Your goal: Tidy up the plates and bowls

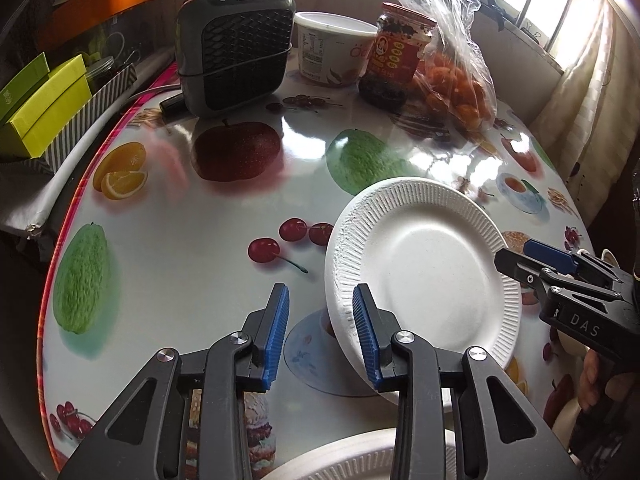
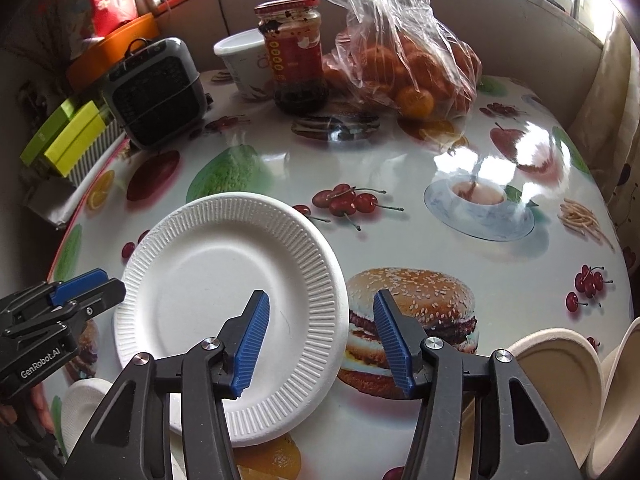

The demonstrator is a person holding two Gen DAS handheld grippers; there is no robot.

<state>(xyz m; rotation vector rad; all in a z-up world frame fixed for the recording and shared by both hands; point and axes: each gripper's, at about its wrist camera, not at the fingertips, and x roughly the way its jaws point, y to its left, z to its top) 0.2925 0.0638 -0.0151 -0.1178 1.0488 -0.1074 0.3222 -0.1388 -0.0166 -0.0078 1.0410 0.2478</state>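
A white ribbed paper plate point(image 1: 420, 264) sits tilted over the fruit-print table point(image 1: 180, 272), its left rim raised. My left gripper point(image 1: 320, 290) straddles that left rim: the right pad is inside the plate and the left pad stands off it, so it is open. In the right wrist view the same plate point(image 2: 208, 280) has its right rim between the pads of my right gripper point(image 2: 321, 294), which is open, with a gap on both sides. Each gripper shows at the far rim in the other's view: the right gripper point(image 1: 516, 260) and the left gripper point(image 2: 96, 286).
Another white plate point(image 1: 352, 460) lies under the left gripper. Beige plates point(image 2: 560, 388) lean at the near right, and a small white dish point(image 2: 82, 404) lies near left. At the back stand a grey heater point(image 1: 236, 48), a white tub point(image 1: 332, 48), a sauce jar point(image 2: 296, 56) and a bag of oranges point(image 2: 408, 68).
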